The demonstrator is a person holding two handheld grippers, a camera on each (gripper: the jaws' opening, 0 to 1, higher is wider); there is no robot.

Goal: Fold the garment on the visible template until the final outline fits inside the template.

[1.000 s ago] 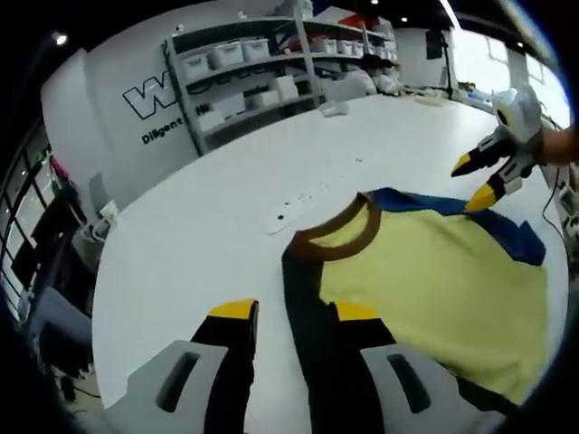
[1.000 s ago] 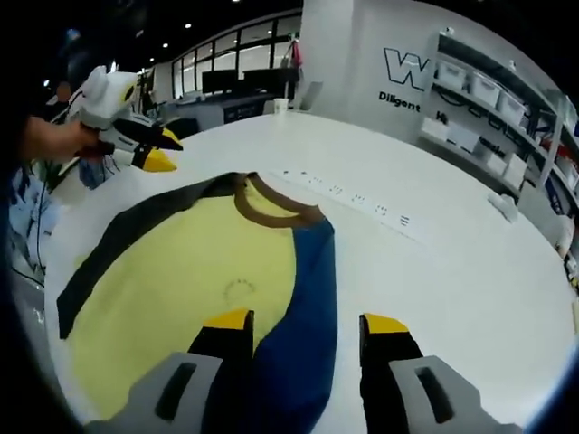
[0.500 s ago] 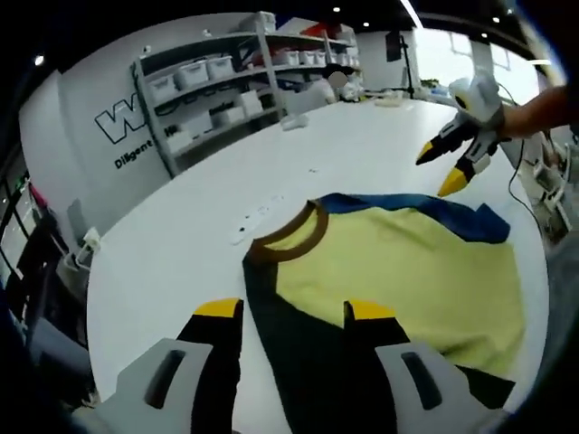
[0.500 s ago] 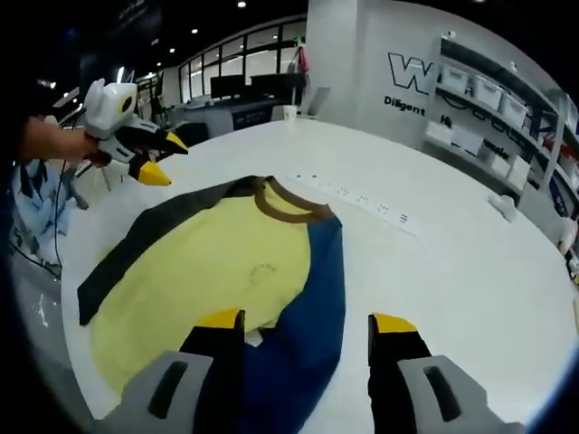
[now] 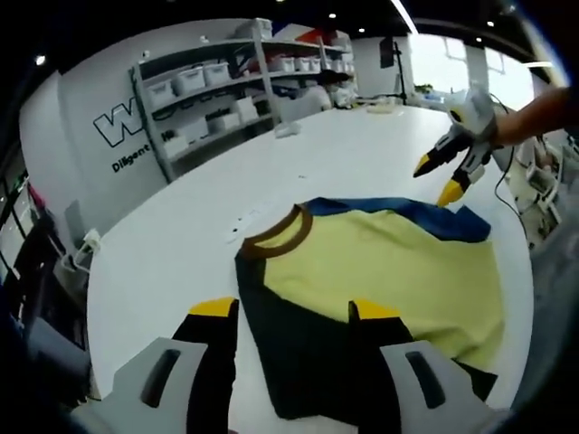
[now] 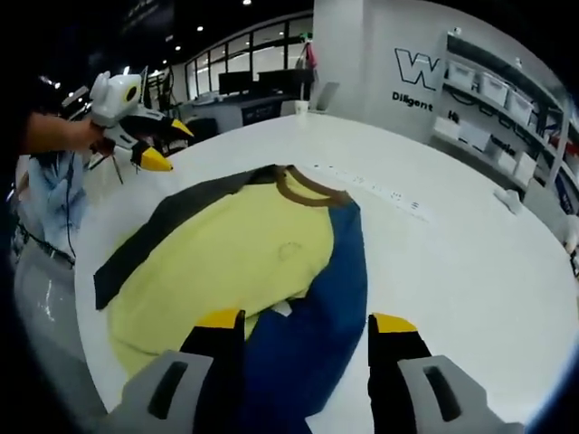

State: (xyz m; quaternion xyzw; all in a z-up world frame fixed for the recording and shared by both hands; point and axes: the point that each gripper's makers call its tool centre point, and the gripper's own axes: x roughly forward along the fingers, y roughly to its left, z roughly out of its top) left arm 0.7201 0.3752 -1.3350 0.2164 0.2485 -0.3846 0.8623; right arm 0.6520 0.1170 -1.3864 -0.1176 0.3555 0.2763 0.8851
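Holding both tools clear of the cloth, we judge ourselves between folds: the garment (image 5: pixel 389 271) lies flat on the white surface (image 5: pixel 181 244), and neither hand-held gripper has hold of it. In the left gripper view the left hand-held gripper (image 5: pixel 294 312) rises at 6 o'clock, its yellow-tipped jaws spread wide with nothing between them, hovering above the dark sleeve (image 5: pixel 298 353). The right hand-held gripper (image 5: pixel 443 178) shows at 2 o'clock of that view, above the blue sleeve (image 5: pixel 425 215), its jaws parted and empty.

In the right gripper view the yellow body (image 6: pixel 235 262) sits at centre, the brown collar (image 6: pixel 303 190) at 12 o'clock, the blue sleeve running from the collar down toward 6 o'clock between our right tool's wide jaws, which grip nothing. The dark sleeve lies toward 9 o'clock, with the left tool at 10 o'clock, held off the cloth.

We cannot make out any template outline under the shirt, so how well it fits is not something we can judge. Both sleeves appear already laid along the sides of the body, yet the shirt is at full length.

Next, we think, each tool should drop to a hem corner, pinch it, and carry the hem toward the collar, keeping the whole shirt on the surface.
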